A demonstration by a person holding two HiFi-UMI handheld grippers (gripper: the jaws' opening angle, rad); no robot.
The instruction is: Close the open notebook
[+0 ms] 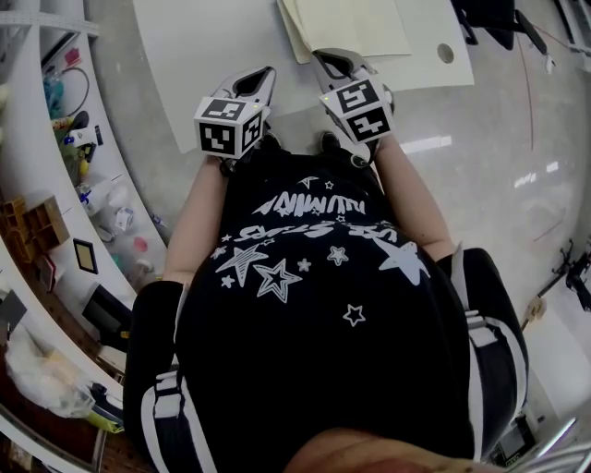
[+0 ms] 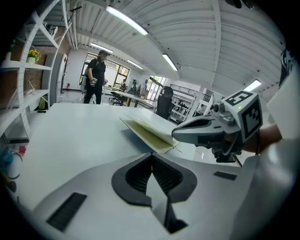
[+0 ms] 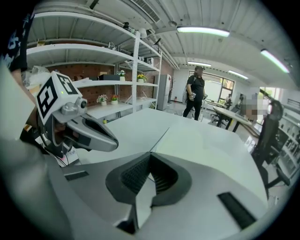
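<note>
At the table's near edge, my right tongs are pinched shut on the notebook's lifted top leaf. My left tongs are closed tight and empty, just beside.

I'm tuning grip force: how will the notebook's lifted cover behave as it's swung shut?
The cover looks thin yet fairly flat, so probably light and semi-stiff, though it may bow away from the right gripper pinching its edge. The notebook rests on a smooth table, so it could slide if dragged.

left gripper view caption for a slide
Right claw pinches the raised edge of a cream-paged notebook on the white table
</note>
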